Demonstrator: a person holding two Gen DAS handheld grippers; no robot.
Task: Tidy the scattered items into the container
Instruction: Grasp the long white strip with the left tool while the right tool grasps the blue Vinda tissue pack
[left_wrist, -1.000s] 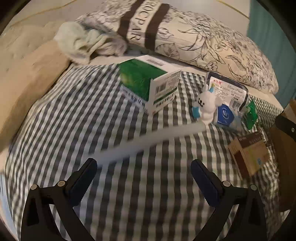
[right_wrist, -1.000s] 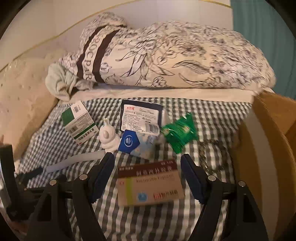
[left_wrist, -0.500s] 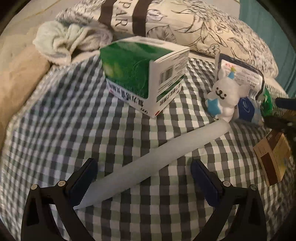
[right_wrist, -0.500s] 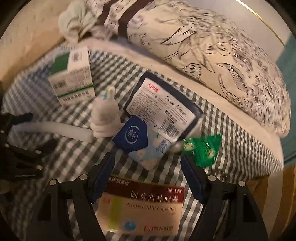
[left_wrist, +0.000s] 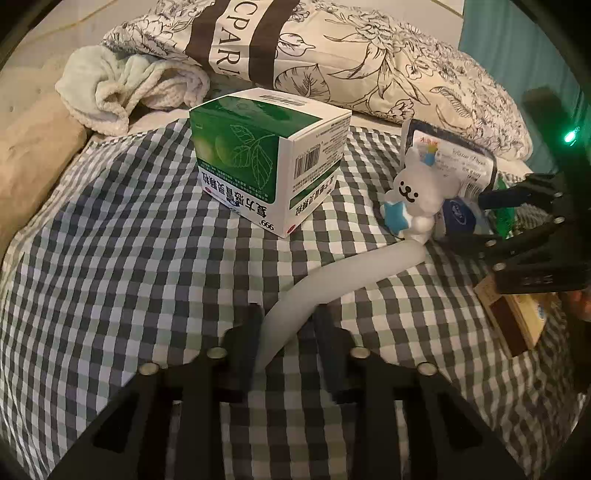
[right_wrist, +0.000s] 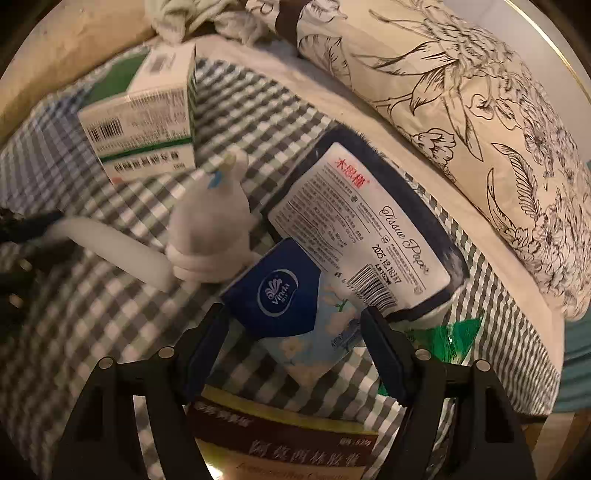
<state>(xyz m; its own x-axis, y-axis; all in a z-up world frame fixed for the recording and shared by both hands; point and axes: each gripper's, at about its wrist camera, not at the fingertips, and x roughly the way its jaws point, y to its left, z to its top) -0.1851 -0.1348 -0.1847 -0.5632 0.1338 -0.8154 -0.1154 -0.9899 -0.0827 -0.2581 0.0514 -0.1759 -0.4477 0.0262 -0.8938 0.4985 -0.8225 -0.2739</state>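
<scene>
White soft tube (left_wrist: 332, 280) is lying on the checked bedspread (left_wrist: 110, 277), its far end touching the white rabbit figure (left_wrist: 417, 192). Left gripper (left_wrist: 286, 334) has just been closing on the tube's near end; the jaws are now standing narrow with the tube pinched between them and bending upward from the grip, probably so it can be lifted clear. Green medicine box (left_wrist: 266, 158) is sitting just behind. Right gripper (right_wrist: 295, 347) is hanging with its jaws wide and holding nothing, straddling the blue Vinda tissue pack (right_wrist: 284, 302), likely lining up its own pick. Dark tissue-paper pack (right_wrist: 365, 229) and brown capsule box (right_wrist: 291, 439) are lying beside it. The container is not showing clearly in either view.
</scene>
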